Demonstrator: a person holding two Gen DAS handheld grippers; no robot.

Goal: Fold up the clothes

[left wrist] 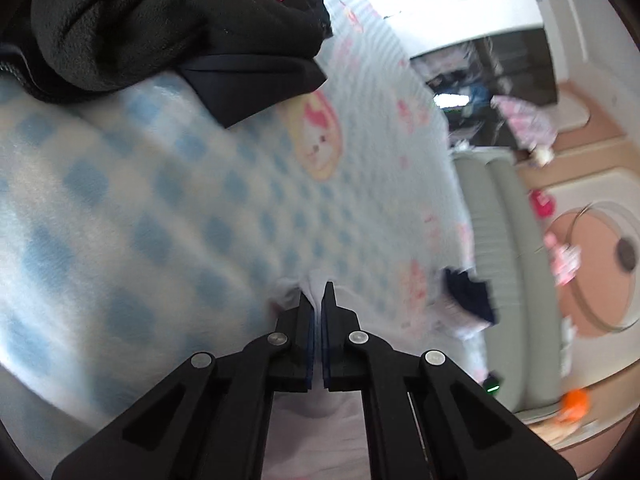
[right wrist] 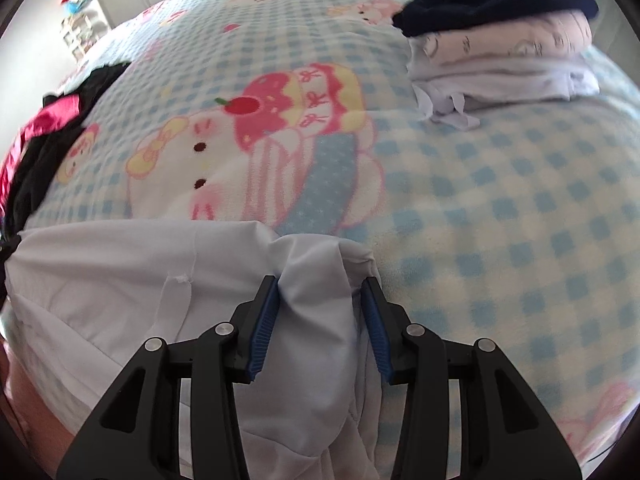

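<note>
A white garment (right wrist: 120, 280) lies on the near part of a blue-checked cartoon blanket (right wrist: 500, 220). My right gripper (right wrist: 320, 292) is open, its blue-padded jaws either side of a bunched fold of the white garment. In the left wrist view my left gripper (left wrist: 317, 300) is shut on a thin edge of the white garment (left wrist: 316, 428), with a little cloth poking out past the tips. That view is tilted and blurred.
A stack of folded clothes (right wrist: 504, 60) with a dark navy piece on top sits at the far right of the bed. A heap of black and pink clothes (left wrist: 160, 24) lies at the left side, also in the right wrist view (right wrist: 44, 148). The bed's edge and floor (left wrist: 560, 200) show at right.
</note>
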